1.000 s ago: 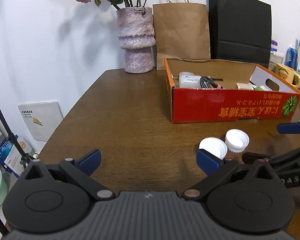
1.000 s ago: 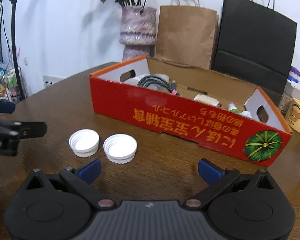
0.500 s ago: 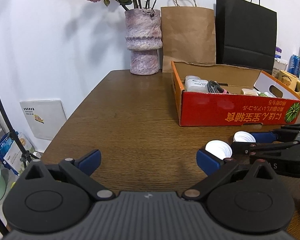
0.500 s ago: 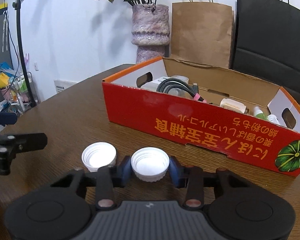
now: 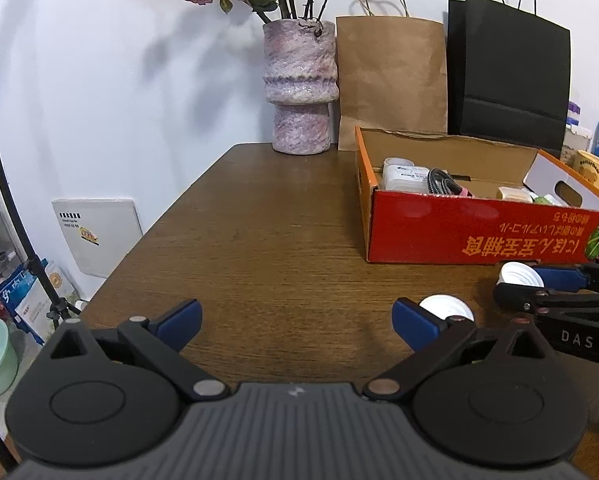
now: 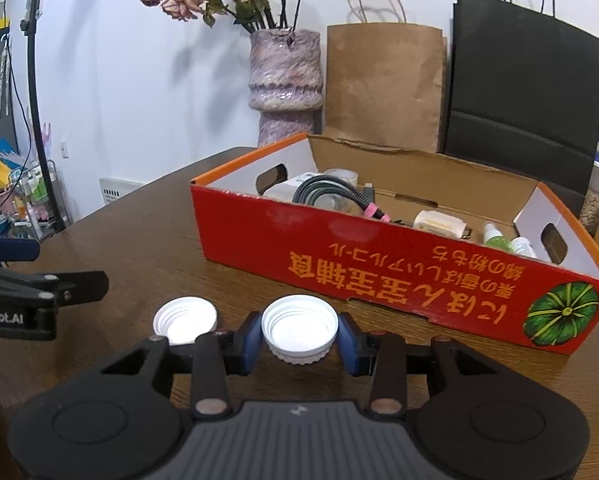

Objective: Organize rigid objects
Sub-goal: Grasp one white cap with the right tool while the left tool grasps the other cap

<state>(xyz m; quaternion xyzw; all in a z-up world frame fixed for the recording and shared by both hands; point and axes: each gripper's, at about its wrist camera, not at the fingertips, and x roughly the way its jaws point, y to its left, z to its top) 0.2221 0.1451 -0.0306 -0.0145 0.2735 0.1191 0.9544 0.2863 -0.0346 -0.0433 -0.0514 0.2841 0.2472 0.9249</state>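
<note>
Jaws of my right gripper (image 6: 299, 340) are drawn in narrow, their blue pads pressing the two sides of a round white plastic screw cap (image 6: 299, 334), open side up, low over the brown wooden table (image 6: 147, 232). They have just been closing, and the cap sits squarely between them. What matters for my next move is the red cardboard box with orange lettering (image 6: 399, 272): it lies straight ahead of these jaws and a little to the right, its long wall running across my line of reach, so I judge the cap must rise over that wall before it can drop inside. A second round white plastic cap (image 6: 185, 320) rests on the table just to the left of the gripped one, near it but apart. My left gripper (image 5: 295, 318) stands wide with nothing between its pads; that second cap (image 5: 445, 308) lies just beyond its right pad, nearer to this hand.
</note>
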